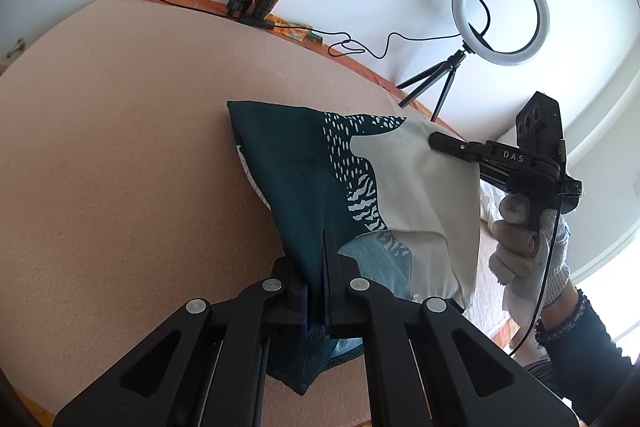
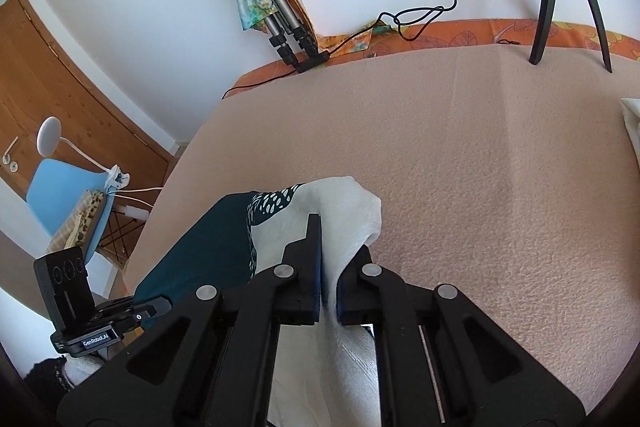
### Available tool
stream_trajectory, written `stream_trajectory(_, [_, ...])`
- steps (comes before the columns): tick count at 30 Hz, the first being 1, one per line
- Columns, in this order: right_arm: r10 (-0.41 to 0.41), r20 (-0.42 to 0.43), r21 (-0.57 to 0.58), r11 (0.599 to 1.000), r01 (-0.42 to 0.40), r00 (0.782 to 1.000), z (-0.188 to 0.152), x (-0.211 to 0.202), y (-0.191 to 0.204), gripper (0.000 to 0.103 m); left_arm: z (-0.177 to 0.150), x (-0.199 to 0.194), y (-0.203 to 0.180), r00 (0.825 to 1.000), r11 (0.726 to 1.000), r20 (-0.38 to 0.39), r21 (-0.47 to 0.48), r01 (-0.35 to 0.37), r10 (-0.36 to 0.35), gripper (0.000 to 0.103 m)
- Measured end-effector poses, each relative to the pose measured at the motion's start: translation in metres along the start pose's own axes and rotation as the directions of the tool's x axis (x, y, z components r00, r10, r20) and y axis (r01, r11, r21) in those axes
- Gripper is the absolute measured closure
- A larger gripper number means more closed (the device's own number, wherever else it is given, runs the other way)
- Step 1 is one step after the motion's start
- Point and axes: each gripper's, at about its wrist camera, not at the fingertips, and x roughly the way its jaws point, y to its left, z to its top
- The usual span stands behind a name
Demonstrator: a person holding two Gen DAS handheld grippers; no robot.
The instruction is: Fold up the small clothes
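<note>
Right now your left gripper (image 1: 316,267) is clamped on the dark teal end of the small garment (image 1: 360,187), and your right gripper (image 2: 330,267) is pinched on its white end. The cloth hangs stretched between them, lifted over the pink blanket (image 1: 120,147) on the bed, with a far teal corner seemingly still brushing the surface.

The likeliest trouble is uneven pull: each grip takes only a bunched bit of fabric, so if you tug the ends apart too hard, one end could slip free and the piece would drop in a heap. Lowering one side sooner than the other would probably leave a skewed crease.

The garment's long axis runs from one gripper to the other, teal end toward your left, white end toward your right, roughly along the bed's near side.
</note>
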Motion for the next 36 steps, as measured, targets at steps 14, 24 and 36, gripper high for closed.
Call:
stream_trajectory(14, [-0.021,0.093,-0.005,1.000,0.022,0.995,0.009,-0.041,-0.001,0.098,0.015,-0.008,-0.036,0.996,0.996,0.058,0.063,0.069,-0.072,0.100])
stream_trajectory(24, [-0.062,0.218,-0.002,0.998,0.064,0.974,0.021,-0.112,-0.013,0.098,0.026,0.010,-0.086,0.986,0.977,0.069,0.166,0.137,-0.150,0.100])
stream_trajectory(36, [-0.185,0.320,0.023,0.982,0.187,0.929,0.032,-0.208,-0.056,0.098,0.041,0.058,-0.172,0.954,0.931,0.055,0.243,0.273,-0.294,0.100])
